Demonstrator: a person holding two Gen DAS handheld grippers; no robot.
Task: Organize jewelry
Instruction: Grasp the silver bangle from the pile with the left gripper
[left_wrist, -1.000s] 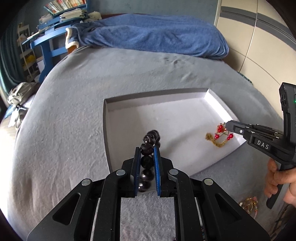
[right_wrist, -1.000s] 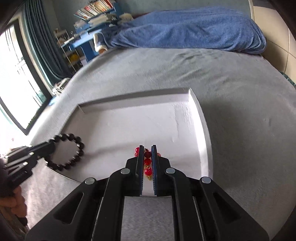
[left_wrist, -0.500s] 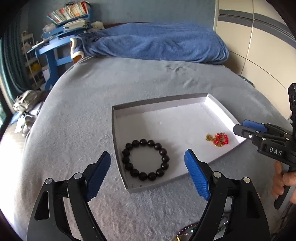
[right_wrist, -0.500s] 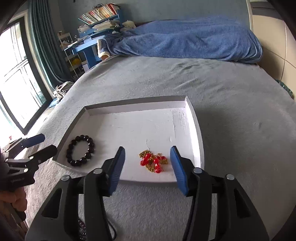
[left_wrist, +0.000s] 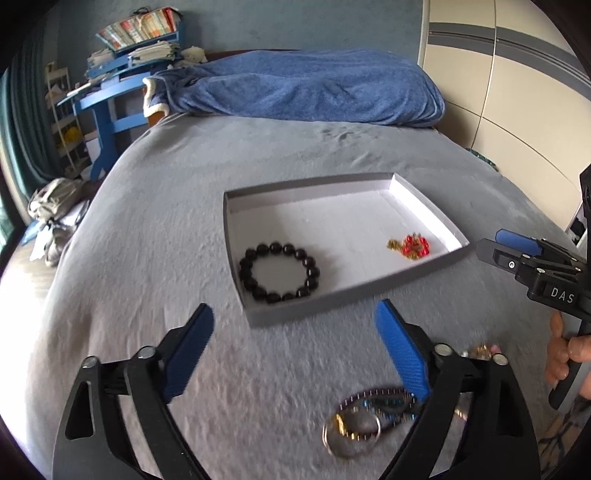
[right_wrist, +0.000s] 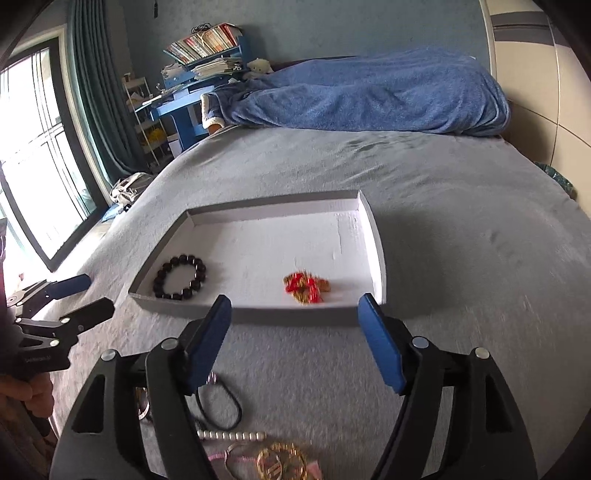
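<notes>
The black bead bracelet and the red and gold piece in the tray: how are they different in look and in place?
The black bead bracelet is an open ring of round dark beads; the red and gold piece is a small bunched cluster. The bracelet is plainly the larger of the two. In the right wrist view the bracelet lies by the tray's left wall, the red and gold piece nearer its right wall. Both lie flat inside the tray, near its front edge, apart from each other.
</notes>
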